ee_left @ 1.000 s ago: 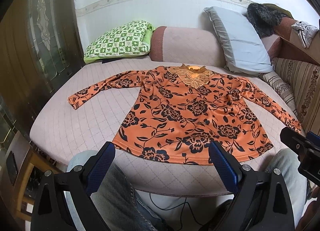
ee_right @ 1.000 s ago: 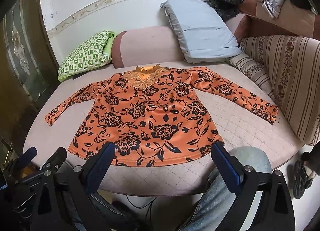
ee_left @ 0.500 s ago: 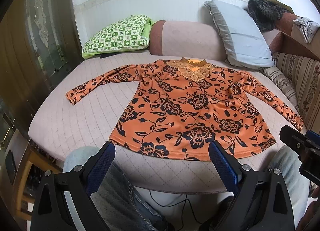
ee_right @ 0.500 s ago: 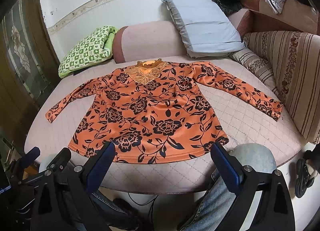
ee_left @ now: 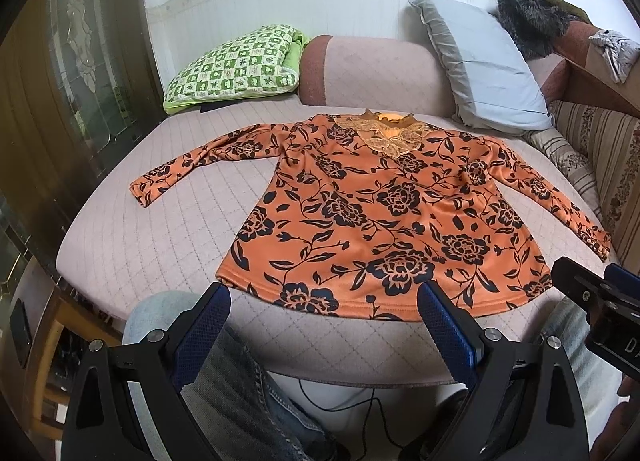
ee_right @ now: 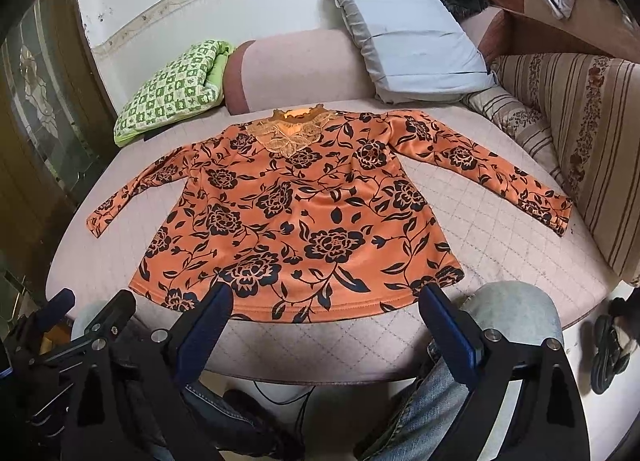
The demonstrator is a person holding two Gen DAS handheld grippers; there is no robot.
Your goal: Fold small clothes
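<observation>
An orange long-sleeved top with black flowers lies flat and face up on the pink quilted bed, sleeves spread to both sides, lace collar at the far end. It also shows in the right wrist view. My left gripper is open and empty, held just short of the near hem. My right gripper is open and empty, also just short of the hem. The right gripper shows at the right edge of the left wrist view.
A green checked folded quilt, a pink bolster and a grey-blue pillow lie at the bed's far end. A striped sofa back borders the right side. The person's jeans-clad knees are at the near edge.
Both grippers have moved a little forward toward the top, so it looks larger and its hem sits nearer the fingertips. Both stay open.
</observation>
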